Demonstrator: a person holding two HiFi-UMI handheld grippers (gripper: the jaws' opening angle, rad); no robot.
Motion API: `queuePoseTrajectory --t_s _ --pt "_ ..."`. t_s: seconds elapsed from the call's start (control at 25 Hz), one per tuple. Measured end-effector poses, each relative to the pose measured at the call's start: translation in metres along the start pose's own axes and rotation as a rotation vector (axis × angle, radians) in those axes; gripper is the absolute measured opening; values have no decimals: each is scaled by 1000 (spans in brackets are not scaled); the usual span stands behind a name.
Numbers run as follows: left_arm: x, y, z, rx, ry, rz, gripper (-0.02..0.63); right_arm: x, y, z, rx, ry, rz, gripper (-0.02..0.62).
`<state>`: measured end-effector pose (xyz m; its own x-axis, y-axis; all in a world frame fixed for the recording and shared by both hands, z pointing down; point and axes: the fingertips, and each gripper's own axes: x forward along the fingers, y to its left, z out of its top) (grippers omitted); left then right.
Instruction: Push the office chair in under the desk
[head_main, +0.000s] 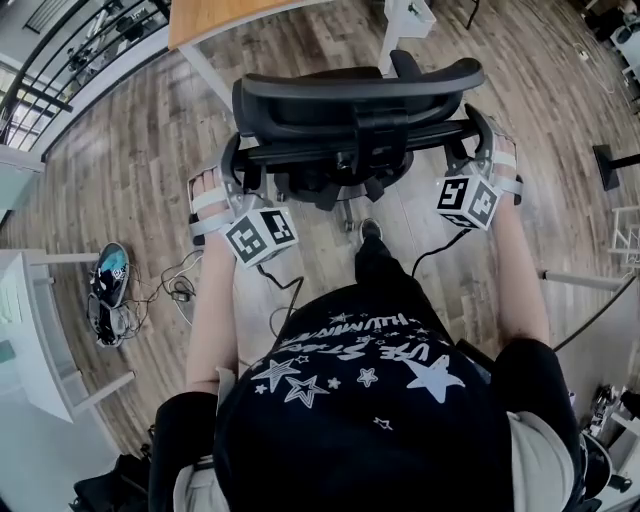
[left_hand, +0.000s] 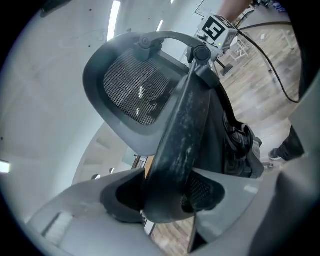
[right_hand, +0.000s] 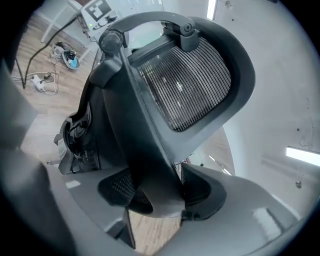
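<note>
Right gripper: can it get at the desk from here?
Probably not: the right gripper is shut on the chair's back bar, and the chair stands between it and the desk.

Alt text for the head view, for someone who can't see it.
Seen from above, a person clamps the backrest frame of a black chair with a left hand-held gripper and a right hand-held gripper, one at each side. A wooden desk stands beyond the chair on a wood floor, and shoes lie at the left.
</note>
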<state>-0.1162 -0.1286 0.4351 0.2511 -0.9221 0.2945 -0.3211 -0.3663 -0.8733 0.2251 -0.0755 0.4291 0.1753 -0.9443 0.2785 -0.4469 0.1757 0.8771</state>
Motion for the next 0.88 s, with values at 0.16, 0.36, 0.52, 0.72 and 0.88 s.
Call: queuePoseTrajectory --t_s 0.16,0.36,0.52,0.72,0.88 --pt "8 0 5 -4 4 3 229 9 -5 -4 -1 3 0 256" --pt "13 0 4 -7 -16 35 229 12 -5 -2 -4 -4 -17 255" --pt "11 -5 -4 0 -19 44 229 17 5 -1 -2 0 -18 255" --pt "52 5 7 -8 21 76 229 79 -16 1 -19 -38 -3 256" --pt "113 22 34 -7 50 84 229 156 -50 -8 -25 -43 30 261"
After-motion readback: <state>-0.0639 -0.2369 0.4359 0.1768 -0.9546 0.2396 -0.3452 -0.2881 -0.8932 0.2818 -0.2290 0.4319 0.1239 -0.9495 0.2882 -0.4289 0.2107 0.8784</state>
